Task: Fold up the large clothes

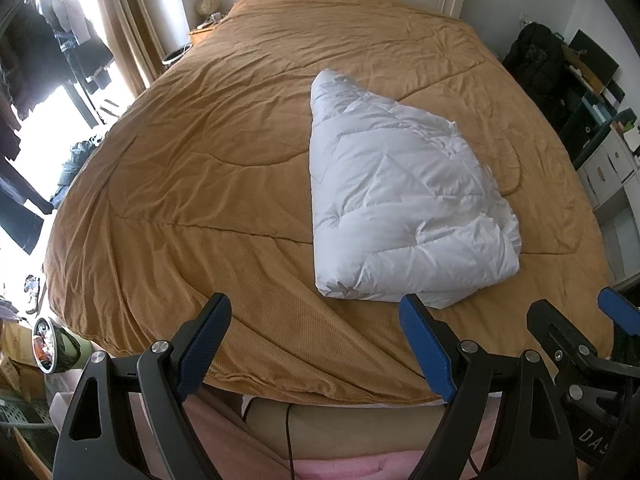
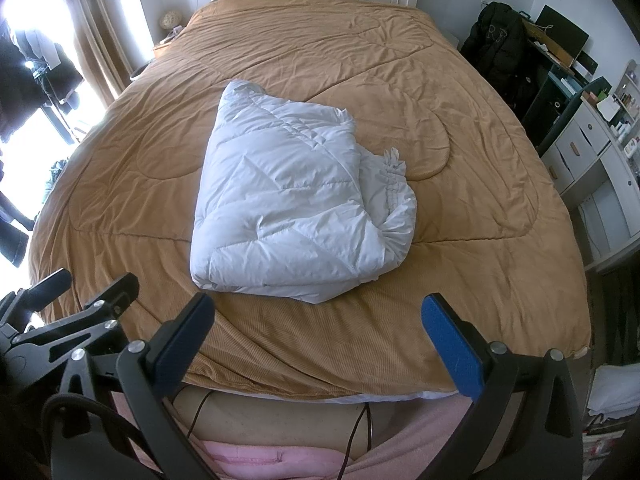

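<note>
While both grippers hang over the bed's near edge, the left gripper [image 1: 316,344] and right gripper [image 2: 316,340] stand with jaws wide apart, holding nothing. Beyond them the folded white garment [image 2: 296,200] lies on the brown quilt [image 2: 460,260]; only the right view shows its gathered cuff [image 2: 394,184].

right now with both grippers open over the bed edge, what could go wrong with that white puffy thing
The white padded garment is folded into a thick, puffy bundle, so its layers may spring open once let go. Its gathered edge sticks out loosely at one side and could unroll. The brown bedspread under it is wrinkled; a low grab by the right gripper or left gripper might pinch it too.
</note>
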Available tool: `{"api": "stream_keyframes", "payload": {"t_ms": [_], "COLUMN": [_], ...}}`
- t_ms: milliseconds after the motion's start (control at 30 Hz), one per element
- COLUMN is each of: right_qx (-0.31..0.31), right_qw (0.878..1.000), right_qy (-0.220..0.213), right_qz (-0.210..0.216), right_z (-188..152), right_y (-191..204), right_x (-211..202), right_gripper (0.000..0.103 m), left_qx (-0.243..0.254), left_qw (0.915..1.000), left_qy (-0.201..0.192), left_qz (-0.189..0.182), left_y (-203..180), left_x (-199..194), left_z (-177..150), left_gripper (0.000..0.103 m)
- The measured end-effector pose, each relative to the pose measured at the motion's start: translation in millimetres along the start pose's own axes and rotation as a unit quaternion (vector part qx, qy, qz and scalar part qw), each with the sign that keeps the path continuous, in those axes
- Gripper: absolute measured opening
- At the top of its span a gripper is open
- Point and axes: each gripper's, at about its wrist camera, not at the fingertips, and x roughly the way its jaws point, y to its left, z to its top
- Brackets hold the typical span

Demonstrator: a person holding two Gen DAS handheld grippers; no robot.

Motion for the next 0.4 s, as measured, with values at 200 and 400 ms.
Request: {"api": "stream_keyframes", "payload": {"t_ms": [200, 400], "right_qx": [-0.001, 0.001], "right_qw": [1.0, 1.0], "right_qy": [0.002, 0.006], "right_qz": [0.0, 0.003], "right_z": [0.8, -4.4], "right_y": [-0.8, -4.2], "right_x": [1.3, 2.6], "right_gripper": [0.103, 0.103], "left_qx": [0.002, 0.0], "left_qw": [1.0, 0.9999], "left_qy": [0.006, 0.009], "left_qz": [-0.003, -0.005], "left_y": [0.3, -0.6], "left_x": [1.3, 2.3], "left_z": [0.7, 0.3], "left_gripper": [0.086, 0.086]}}
